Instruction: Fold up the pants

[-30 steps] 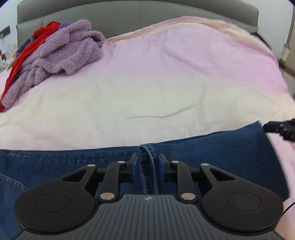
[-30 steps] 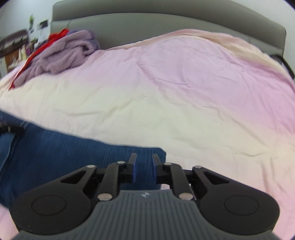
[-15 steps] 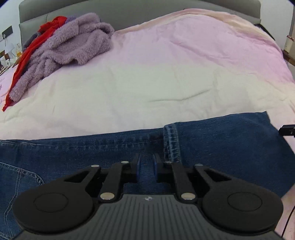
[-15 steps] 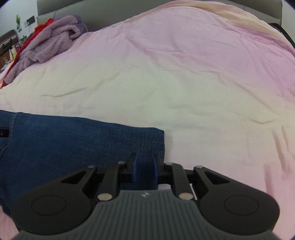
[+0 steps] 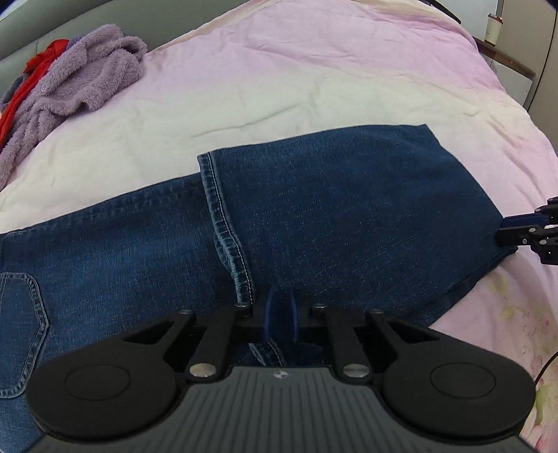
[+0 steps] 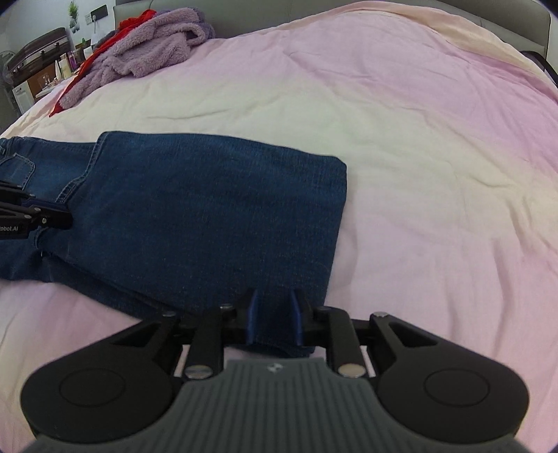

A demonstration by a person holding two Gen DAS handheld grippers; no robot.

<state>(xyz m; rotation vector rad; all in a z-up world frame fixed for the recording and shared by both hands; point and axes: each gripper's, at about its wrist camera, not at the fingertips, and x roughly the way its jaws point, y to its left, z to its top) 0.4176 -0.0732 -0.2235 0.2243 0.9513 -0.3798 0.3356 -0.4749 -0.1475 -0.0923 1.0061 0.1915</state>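
Blue jeans [image 5: 348,209] lie on the bed, the leg end folded back over the upper part, the hem [image 5: 223,223] running across the middle. A back pocket [image 5: 21,313] shows at the left. My left gripper [image 5: 279,313] is shut on the jeans' near edge by the hem. My right gripper [image 6: 273,313] is shut on the jeans [image 6: 209,209] at the near corner of the fold. Each gripper shows in the other's view: the right gripper [image 5: 523,231] at the fold's right edge, the left gripper [image 6: 35,216] at the far left.
The pink and cream bedcover [image 5: 314,87] stretches far behind the jeans. A purple fleece garment [image 5: 80,83] over a red one [image 5: 42,62] lies at the back left, also in the right wrist view [image 6: 146,45]. A grey headboard [image 6: 244,14] stands behind.
Both grippers have pulled back and lowered; the folded leg now lies flat over the jeans, with more denim visible ahead of each gripper. The hem moved farther from my left gripper.
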